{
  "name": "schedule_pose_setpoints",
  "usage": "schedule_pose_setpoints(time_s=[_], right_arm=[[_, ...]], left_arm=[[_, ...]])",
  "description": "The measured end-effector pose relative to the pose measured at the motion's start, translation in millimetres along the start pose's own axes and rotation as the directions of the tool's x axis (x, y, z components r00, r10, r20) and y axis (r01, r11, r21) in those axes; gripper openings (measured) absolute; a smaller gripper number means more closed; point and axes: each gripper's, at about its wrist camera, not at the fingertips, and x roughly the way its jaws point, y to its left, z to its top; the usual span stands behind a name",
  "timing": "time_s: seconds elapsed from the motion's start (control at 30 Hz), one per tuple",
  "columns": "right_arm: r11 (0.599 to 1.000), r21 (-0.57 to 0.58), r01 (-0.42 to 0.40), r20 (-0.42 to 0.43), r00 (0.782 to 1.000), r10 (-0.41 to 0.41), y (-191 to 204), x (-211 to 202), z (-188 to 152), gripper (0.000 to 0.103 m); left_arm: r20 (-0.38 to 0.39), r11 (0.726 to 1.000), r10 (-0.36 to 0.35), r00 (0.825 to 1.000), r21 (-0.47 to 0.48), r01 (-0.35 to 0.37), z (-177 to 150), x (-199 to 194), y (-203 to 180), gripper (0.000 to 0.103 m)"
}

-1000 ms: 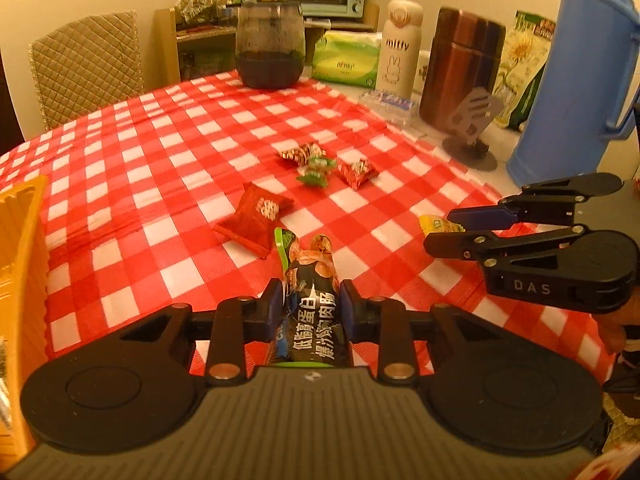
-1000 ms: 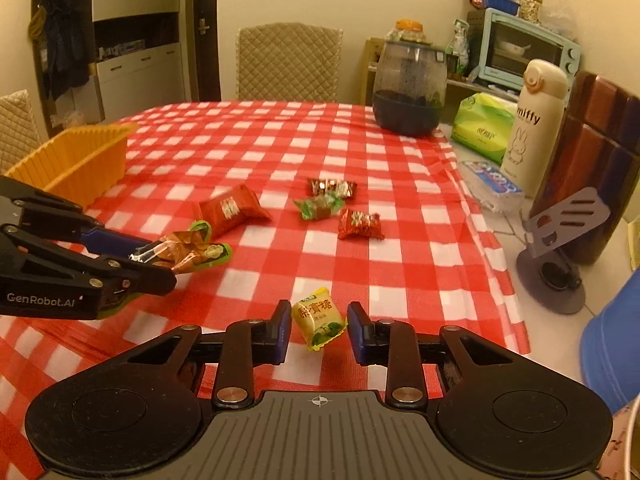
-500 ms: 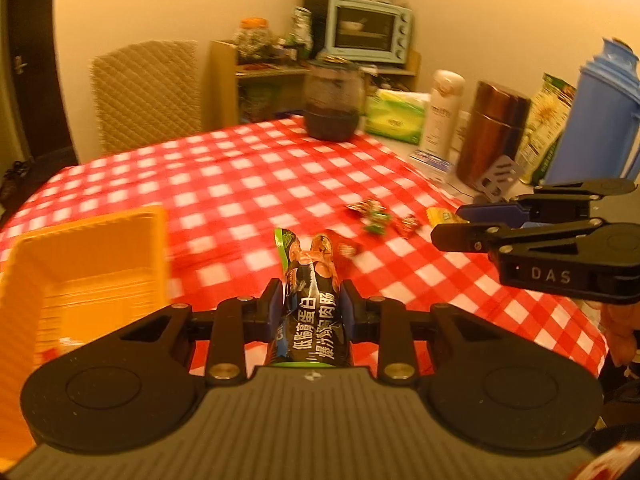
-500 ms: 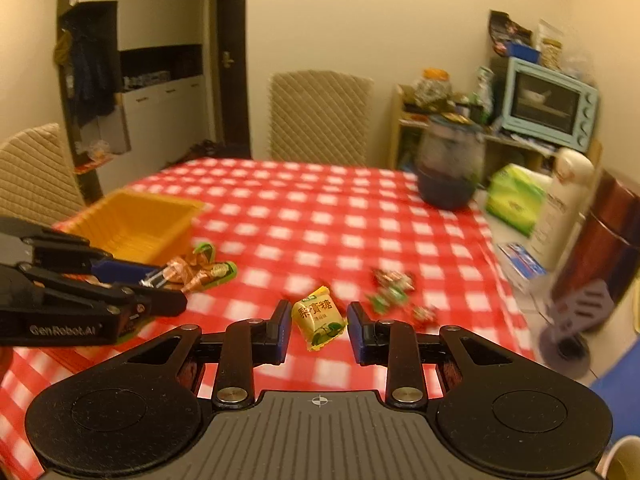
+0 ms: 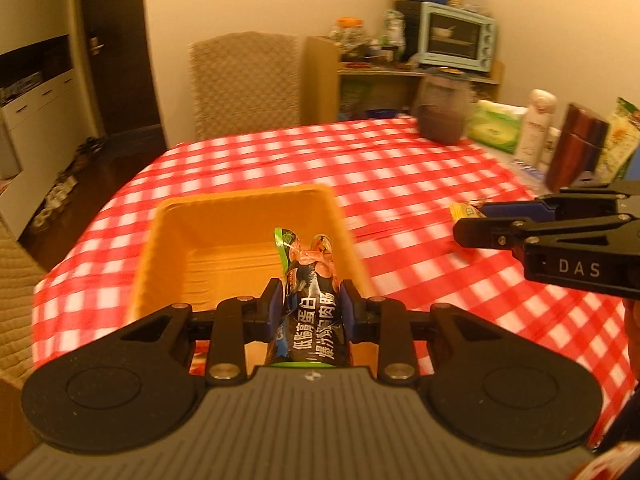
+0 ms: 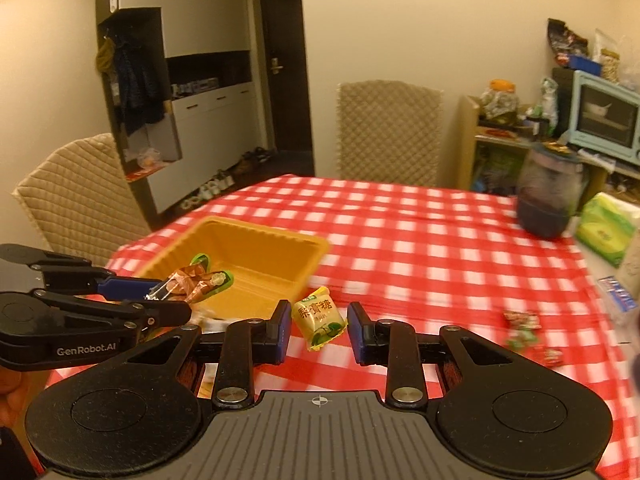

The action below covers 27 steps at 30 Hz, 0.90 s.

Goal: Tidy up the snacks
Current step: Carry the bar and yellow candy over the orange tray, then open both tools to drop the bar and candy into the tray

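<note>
My left gripper [image 5: 310,300] is shut on a dark sausage packet [image 5: 314,324] with a green and orange twisted end. It hangs over the near end of the orange tray [image 5: 240,236], which sits on the red checked tablecloth. My right gripper [image 6: 318,328] is shut on a yellow-green wrapped candy [image 6: 320,314], held above the cloth just right of the tray [image 6: 256,256]. In the right wrist view the left gripper [image 6: 172,300] and its packet [image 6: 196,282] show at the left. The right gripper [image 5: 470,222] with its candy [image 5: 464,211] shows at the right of the left wrist view.
Three small wrapped candies [image 6: 522,318] lie on the cloth at the right. A dark jar [image 6: 546,200], a green tissue pack [image 6: 604,236], a white bottle [image 5: 536,128] and a brown flask [image 5: 576,148] stand along the far right. Padded chairs [image 6: 388,132] flank the table.
Both grippers have risen and swung left, away from the loose candies and over to the orange tray. Each has kept its snack.
</note>
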Motion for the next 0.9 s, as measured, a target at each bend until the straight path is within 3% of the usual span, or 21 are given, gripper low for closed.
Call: schedule_pose_setpoints(time_s=[0.3,0.77,0.9], right_arm=[[0.999,-0.026,-0.047,-0.030,0.998,0.047,35.8,41.2,2.4,0.031],[0.998,-0.003,-0.069,-0.044,0.997,0.069,37.1,74.4,3.7,0.031],[0.997,0.000,-0.079,-0.046,0.996,0.079,39.5,78.7,4.1,0.031]], left_arm=[[-0.019,0.998,0.047,0.999,-0.037,-0.047,-12.6,5.2,38.7,0.027],[-0.041,0.997,0.027,0.999,-0.077,-0.030,-20.6,33.0,55.8,0.028],[-0.040,0.995,0.052,0.998,-0.079,-0.055,-23.2,35.9,58.4,0.028]])
